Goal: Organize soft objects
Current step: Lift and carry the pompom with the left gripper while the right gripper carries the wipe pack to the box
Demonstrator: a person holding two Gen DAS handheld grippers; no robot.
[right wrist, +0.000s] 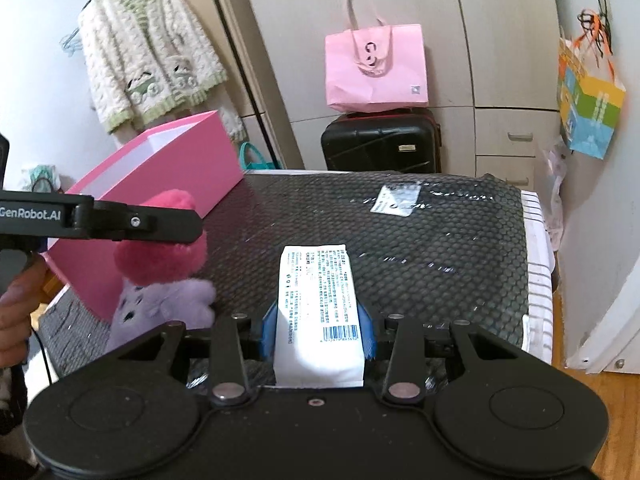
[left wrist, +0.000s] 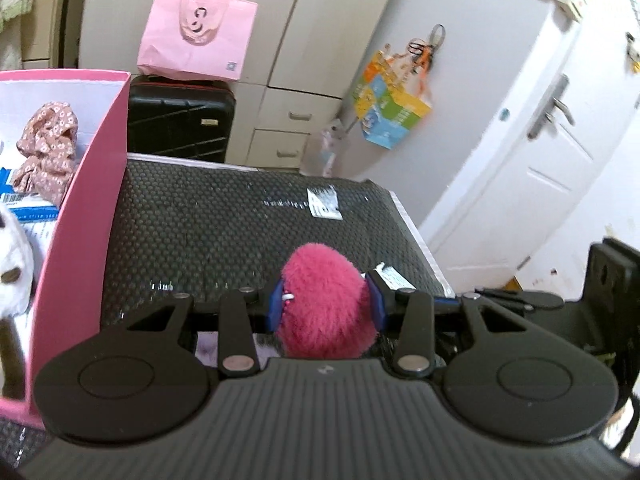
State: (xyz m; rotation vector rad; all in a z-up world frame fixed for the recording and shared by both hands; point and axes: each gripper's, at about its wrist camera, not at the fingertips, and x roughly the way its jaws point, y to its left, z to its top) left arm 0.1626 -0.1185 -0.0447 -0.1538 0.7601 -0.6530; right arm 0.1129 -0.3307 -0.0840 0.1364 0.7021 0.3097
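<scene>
My left gripper (left wrist: 326, 300) is shut on a bright pink fluffy plush (left wrist: 324, 280), its blue pads (left wrist: 276, 306) pressing both sides, held above the black bubble-textured mat (left wrist: 224, 220). In the right wrist view the left gripper (right wrist: 176, 236) shows from the side with the pink plush (right wrist: 160, 256). A lilac plush (right wrist: 168, 304) sits just under it; I cannot tell whether the two are joined. My right gripper (right wrist: 319, 328) is shut on a white packet with a printed label and barcode (right wrist: 316, 300). The pink box (right wrist: 160, 168) stands open at the left.
Inside the pink box (left wrist: 80, 220) lie a floral pink cloth (left wrist: 46, 148), a white plush (left wrist: 12, 272) and blue-white packets. Behind the mat stand a black suitcase (right wrist: 380, 144) with a pink bag (right wrist: 376, 68) on it, cupboards and a door (left wrist: 540, 152). A knitted cardigan (right wrist: 148, 60) hangs at the left.
</scene>
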